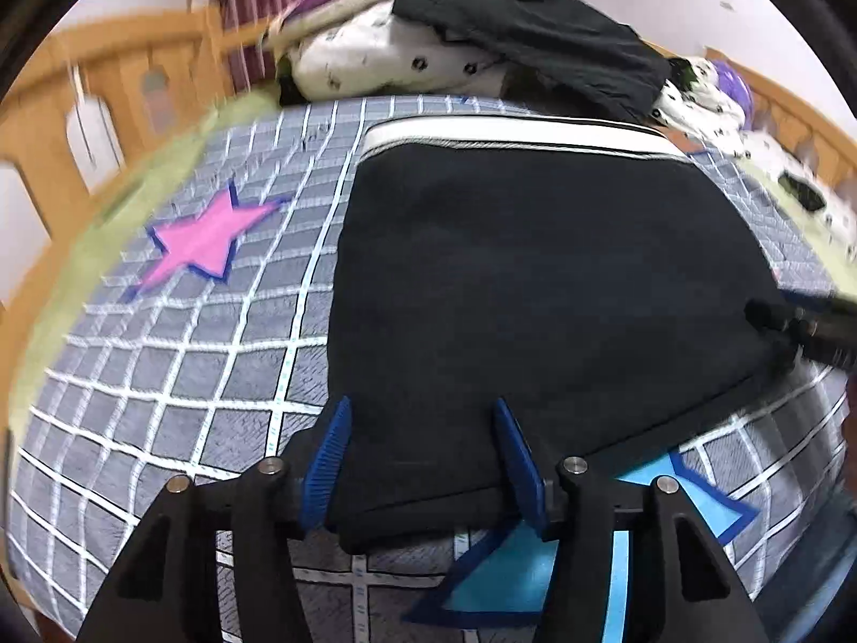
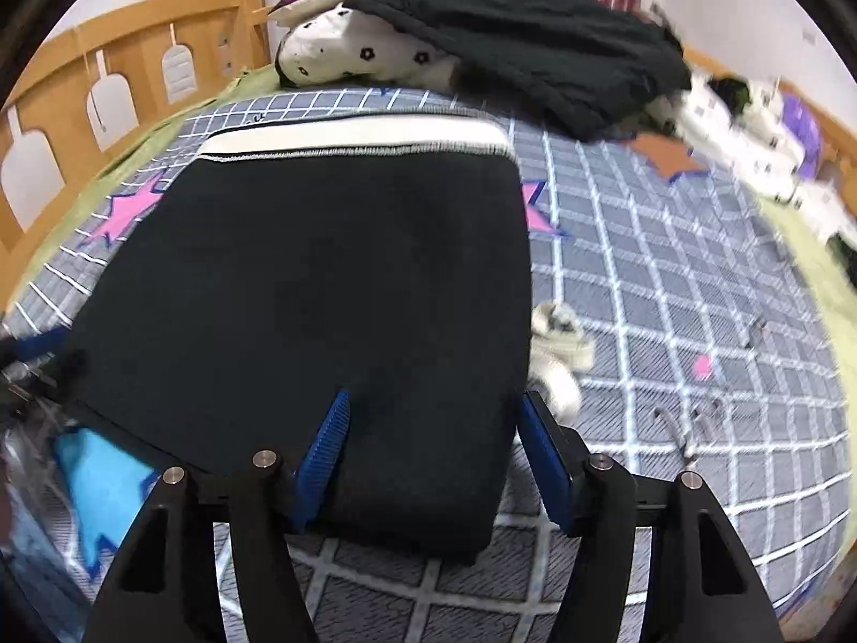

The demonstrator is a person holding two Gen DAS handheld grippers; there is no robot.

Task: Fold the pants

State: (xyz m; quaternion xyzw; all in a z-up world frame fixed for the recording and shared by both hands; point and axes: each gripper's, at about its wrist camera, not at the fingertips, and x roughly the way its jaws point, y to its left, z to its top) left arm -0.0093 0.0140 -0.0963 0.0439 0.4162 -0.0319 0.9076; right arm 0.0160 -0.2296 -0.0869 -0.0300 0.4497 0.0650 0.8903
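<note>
Black pants (image 1: 535,278) lie folded flat on the grid-patterned bedspread (image 1: 177,375), with the white waistband (image 1: 514,134) along the far edge. My left gripper (image 1: 423,412) stands open over the near left corner of the pants; the fabric lies between its blue pads (image 1: 326,461), which do not press on it. My right gripper (image 2: 436,402) is open too, straddling the near right corner of the pants (image 2: 321,294), one pad (image 2: 546,461) just outside the cloth's edge. Each gripper shows at the side edge of the other's view.
A dark garment (image 2: 525,43) lies heaped on a white dotted pillow (image 2: 353,59) at the head of the bed. A wooden bed rail (image 2: 107,69) runs along the left. A small pale cloth item (image 2: 559,343) lies right of the pants. Star patches mark the bedspread.
</note>
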